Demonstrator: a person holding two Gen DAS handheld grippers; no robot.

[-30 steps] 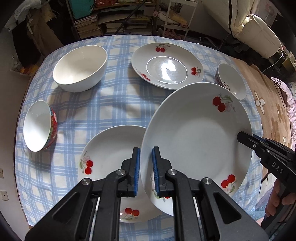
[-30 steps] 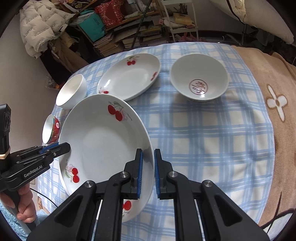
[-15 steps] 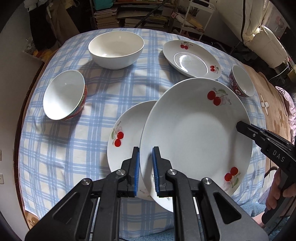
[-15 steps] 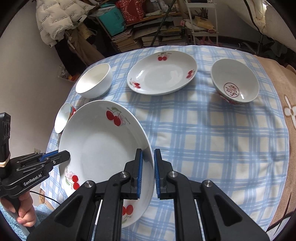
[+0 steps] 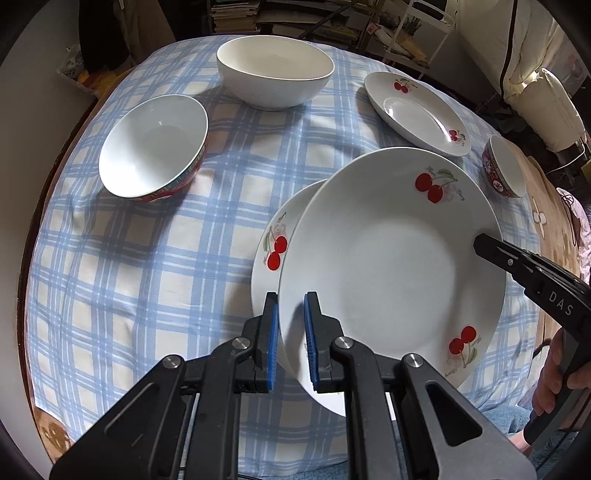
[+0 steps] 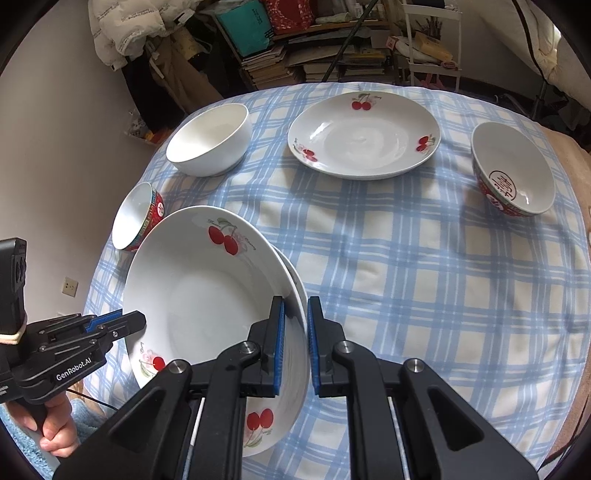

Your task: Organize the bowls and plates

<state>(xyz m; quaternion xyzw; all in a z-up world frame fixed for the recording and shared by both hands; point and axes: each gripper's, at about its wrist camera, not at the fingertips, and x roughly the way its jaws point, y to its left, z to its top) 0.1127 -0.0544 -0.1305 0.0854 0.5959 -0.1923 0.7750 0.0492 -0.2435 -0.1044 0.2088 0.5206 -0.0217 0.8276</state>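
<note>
Blue-checked cloth [image 6: 406,266] covers the table, with stacked books [image 6: 280,62] on shelves behind it, a pale padded jacket [image 6: 122,29] hanging at the back left and a bare wall [image 6: 55,147] with a socket to the left. Going left to right in the right wrist view: a red-patterned bowl [image 6: 135,218] sits tilted near the table's left edge, a plain white bowl [image 6: 208,142] stands behind it, a cherry plate [image 6: 364,134] lies at the back, and another red-patterned bowl [image 6: 513,173], with a red mark inside, sits tilted at the far right. Nearer the front, the held plate [image 5: 391,266] hangs tilted over a lower plate [image 5: 273,251] that lies on the cloth, hiding most of it; whether the two touch cannot be told. The left gripper [image 5: 290,325] has its jaws clamped on the held plate's near-left rim, and the right gripper [image 6: 295,325] has its jaws clamped on the opposite rim. Each gripper is carried by a hand [image 6: 55,432]. Nothing lies between the held plate and the other dishes.
</note>
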